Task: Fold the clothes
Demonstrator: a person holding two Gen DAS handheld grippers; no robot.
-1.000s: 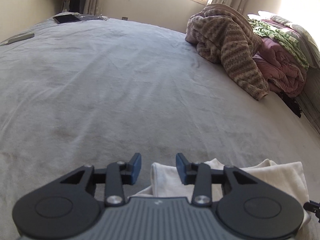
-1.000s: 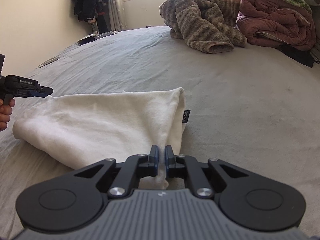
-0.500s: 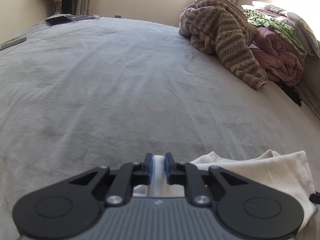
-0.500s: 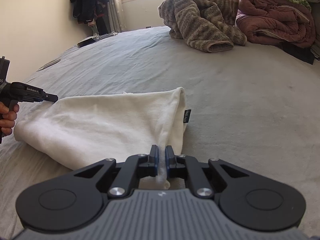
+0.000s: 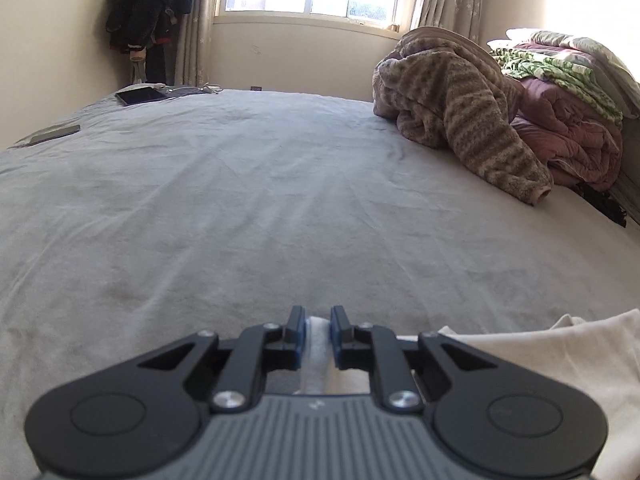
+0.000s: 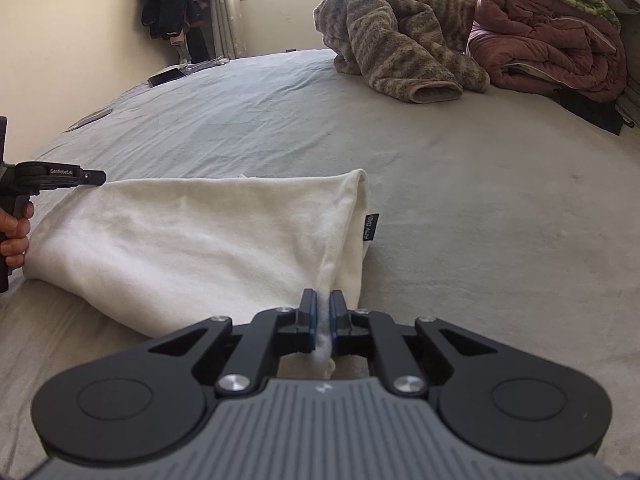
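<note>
A cream-white soft fabric garment (image 6: 192,240) lies folded on a grey bed sheet (image 6: 460,208). The right gripper (image 6: 324,312) pinches the garment's near corner between nearly closed fingers. The left gripper (image 5: 317,330), held in a person's hand (image 6: 16,236), clamps a fold at the garment's opposite end. A striped brown fleece (image 5: 460,108) lies well apart.

You hold a soft, fuzzy white cloth (image 6: 192,240) on a smooth grey bed (image 6: 460,184). Your fingers (image 6: 307,312) are matt black plastic with shiny metal screws (image 6: 234,382). The brown blanket (image 6: 392,40) looks fluffy.
</note>
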